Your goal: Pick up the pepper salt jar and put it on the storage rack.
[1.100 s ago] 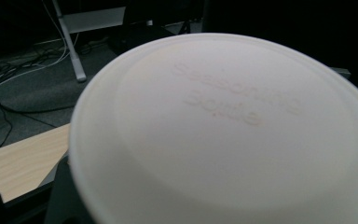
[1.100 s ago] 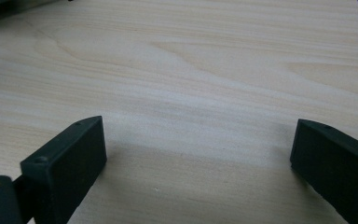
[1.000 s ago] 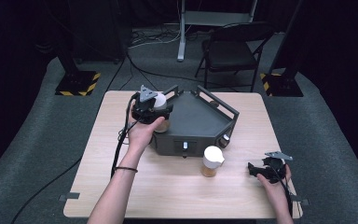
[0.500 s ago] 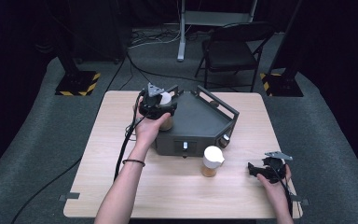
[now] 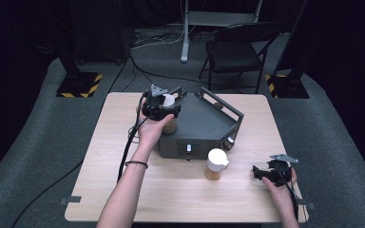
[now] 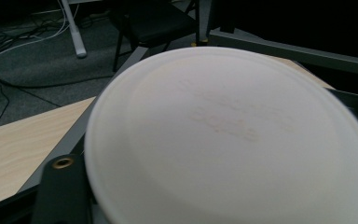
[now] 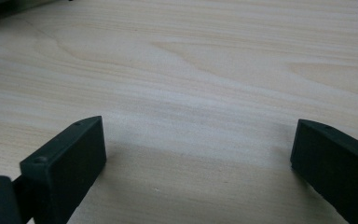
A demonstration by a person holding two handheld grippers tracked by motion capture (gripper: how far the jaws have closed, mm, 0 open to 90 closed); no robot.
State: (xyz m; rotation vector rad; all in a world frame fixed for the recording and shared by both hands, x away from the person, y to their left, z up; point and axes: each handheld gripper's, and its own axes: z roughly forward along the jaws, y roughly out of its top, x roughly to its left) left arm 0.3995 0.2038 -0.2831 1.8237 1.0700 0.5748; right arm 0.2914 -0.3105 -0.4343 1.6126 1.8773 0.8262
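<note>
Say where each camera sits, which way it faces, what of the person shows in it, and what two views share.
High view: above the person's side, facing forward and down on the table; both forearms, the left gripper and the right gripper show.
Left gripper view: on the left gripper, facing a white lid close up, the grey box beneath.
Right gripper view: low on the right gripper, facing bare tabletop between its open jaws.
Shared: the lid and box appear in the high and left gripper views.

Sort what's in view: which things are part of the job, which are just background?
In play:
- left claw, holding a lidded cup at the grey machine
- second lidded cup, standing on the table in front of the machine
- right claw, open, resting on the table

Background:
- folding chair
- floor cables
- striped stand bases
</note>
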